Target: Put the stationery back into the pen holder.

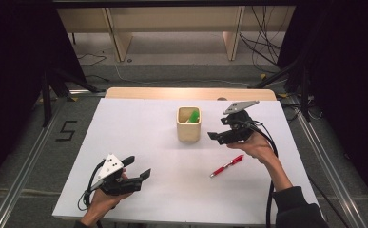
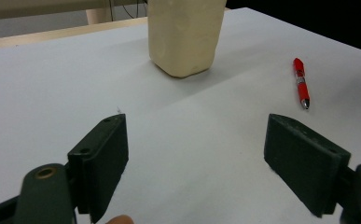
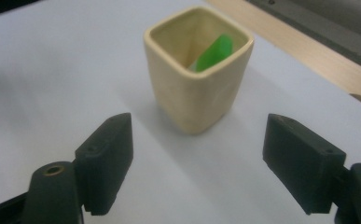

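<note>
Two pairs of black jaws spread wide, gripping nothing. Right gripper (image 1: 218, 135) at three o'clock of the square cream ceramic cup (image 1: 188, 124) (green object (image 3: 214, 51) leaning inside), just beside it. Red plastic pen (image 1: 226, 166) lying on the white tabletop (image 1: 172, 190) at five o'clock of the cup. Left gripper (image 1: 139, 167) resting near seven o'clock.

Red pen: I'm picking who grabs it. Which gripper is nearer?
Right. The right gripper hovers just above-left of the pen, beside the cup; the left gripper sits farther away across the table.
</note>
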Demonstrator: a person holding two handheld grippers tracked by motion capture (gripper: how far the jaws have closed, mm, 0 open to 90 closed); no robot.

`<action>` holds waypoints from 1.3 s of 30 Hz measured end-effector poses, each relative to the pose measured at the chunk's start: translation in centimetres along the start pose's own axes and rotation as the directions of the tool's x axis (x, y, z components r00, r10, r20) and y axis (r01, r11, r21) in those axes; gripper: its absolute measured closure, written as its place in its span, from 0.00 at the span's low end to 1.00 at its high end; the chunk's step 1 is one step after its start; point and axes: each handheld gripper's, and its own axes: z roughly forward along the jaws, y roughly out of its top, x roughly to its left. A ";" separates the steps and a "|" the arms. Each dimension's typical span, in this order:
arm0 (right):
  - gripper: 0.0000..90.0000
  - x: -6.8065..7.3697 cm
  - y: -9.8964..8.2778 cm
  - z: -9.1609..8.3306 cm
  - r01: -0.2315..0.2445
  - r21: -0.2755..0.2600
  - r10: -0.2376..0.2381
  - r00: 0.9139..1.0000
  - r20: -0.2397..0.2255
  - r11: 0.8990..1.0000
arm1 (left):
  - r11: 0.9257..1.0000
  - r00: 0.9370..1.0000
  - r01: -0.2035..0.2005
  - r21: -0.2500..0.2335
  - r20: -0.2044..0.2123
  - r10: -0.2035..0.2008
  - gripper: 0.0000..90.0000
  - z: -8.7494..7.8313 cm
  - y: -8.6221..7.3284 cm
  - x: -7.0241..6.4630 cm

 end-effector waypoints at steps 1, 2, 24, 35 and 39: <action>0.27 0.0 -0.2 0.0 0.017 0.014 -0.017 1.000 -0.007 1.000 | 1.000 1.000 0.000 0.000 0.001 0.000 0.24 0.0 0.0 0.0; 0.27 0.1 -0.4 -0.1 0.033 0.025 -0.033 0.999 -0.016 0.999 | 1.000 1.000 0.000 0.001 0.001 0.000 0.24 0.0 0.0 0.0; 0.27 0.4 -4.2 1.3 0.197 0.269 -0.173 0.979 -0.112 0.943 | 1.000 1.000 0.001 0.000 0.000 -0.001 0.24 -0.1 0.0 0.0; 0.30 0.7 -5.5 2.9 0.261 0.380 -0.226 0.965 -0.135 0.887 | 1.000 1.000 -0.004 0.001 -0.001 0.004 0.24 0.0 0.0 0.0; 0.31 0.7 -5.7 3.4 0.280 0.408 -0.240 0.959 -0.149 0.869 | 1.000 1.000 -0.005 0.000 0.000 0.005 0.24 0.0 0.0 0.0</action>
